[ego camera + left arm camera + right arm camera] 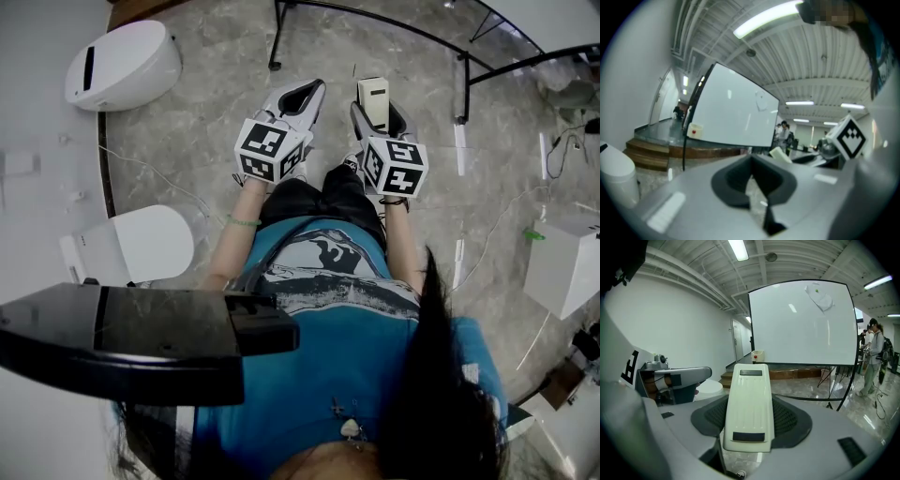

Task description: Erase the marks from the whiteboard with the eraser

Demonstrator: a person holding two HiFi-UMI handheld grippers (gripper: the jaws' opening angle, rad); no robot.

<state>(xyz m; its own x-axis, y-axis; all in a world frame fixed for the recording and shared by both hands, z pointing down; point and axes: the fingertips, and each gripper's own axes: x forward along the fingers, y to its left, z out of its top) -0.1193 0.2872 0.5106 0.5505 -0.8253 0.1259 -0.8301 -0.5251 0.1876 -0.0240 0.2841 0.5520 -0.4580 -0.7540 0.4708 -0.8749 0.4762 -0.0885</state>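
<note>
- Grey marble floor fills the head view; a black tube frame crosses its top and two white rounded units sit at the left.
- Head view: a person in a blue shirt holds both grippers low, side by side over the floor, marker cubes facing up.
- Head view: the left gripper points away from the body, its fingers clenched.
- Head view: the right gripper is just beside it, with the cream eraser sticking out ahead of its fingers.
- Left gripper view: the left gripper has its dark pads pressed together at the tip, nothing between them.
- Left gripper view: the whiteboard stands ahead on the floor, seen at an angle, well apart from the fingers. A faint mark sits near its upper right corner, and a small white box with a red dot hangs at its lower left edge.
- Right gripper view: the right gripper grasps the eraser, which is held lengthwise between the dark pads, its long face up.
- Right gripper view: the whiteboard faces the camera, well apart from the eraser, with a scribbled mark near its top.
- Right gripper view: the left gripper shows at the left, and a person stands at the right beside the board.
</note>
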